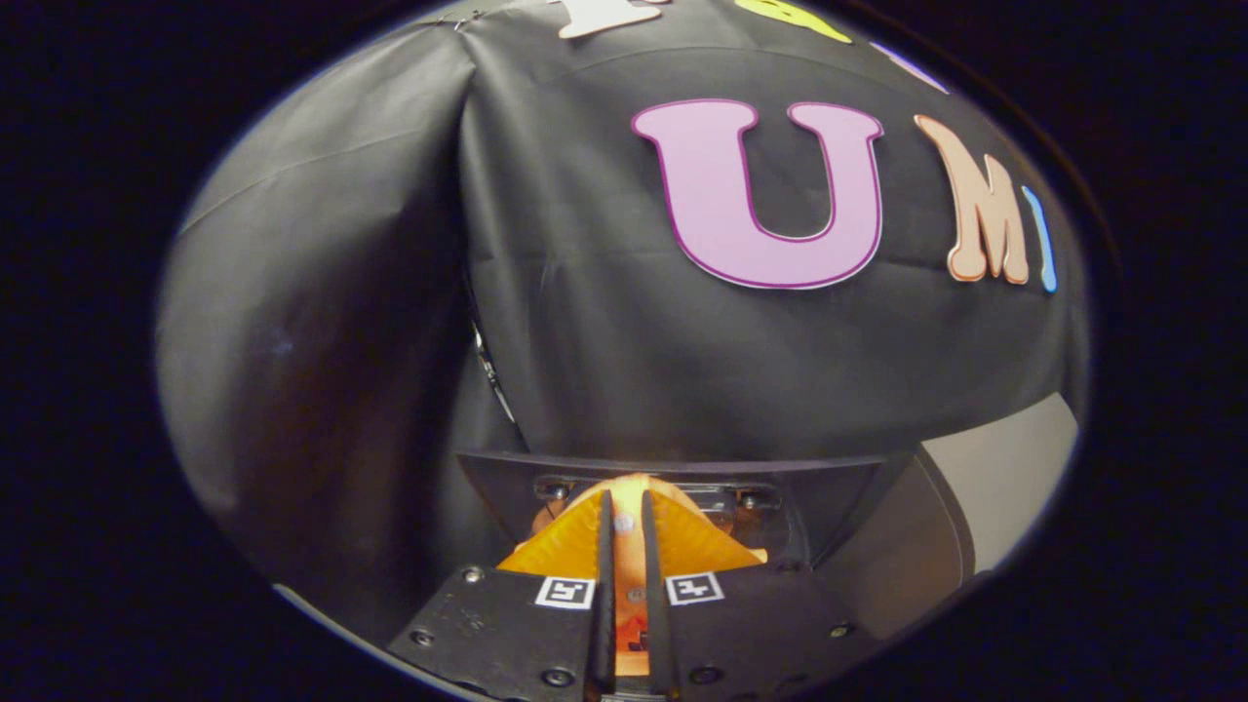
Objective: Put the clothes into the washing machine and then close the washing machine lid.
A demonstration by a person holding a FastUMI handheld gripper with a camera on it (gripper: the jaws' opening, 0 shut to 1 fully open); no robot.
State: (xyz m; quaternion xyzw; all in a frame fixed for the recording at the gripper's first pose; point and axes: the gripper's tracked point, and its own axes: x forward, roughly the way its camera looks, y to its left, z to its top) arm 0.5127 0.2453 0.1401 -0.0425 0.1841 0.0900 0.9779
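My gripper [626, 507] points at the washing machine's dark lid [829, 492], which stands raised just beyond the fingertips with two hinge fittings on its face. The fingers [570, 546] are drawn close together, with only a narrow slot between them. An orange piece of cloth [629, 485] fills that slot and bulges out a little past the tips. Both fingers press on it. The machine's opening is hidden below the fingers.
A pale grey curved panel [1004, 468] of the machine lies to the right of the lid. The black cloth wall [604, 322] of the booth hangs close behind the lid and folds round on the left.
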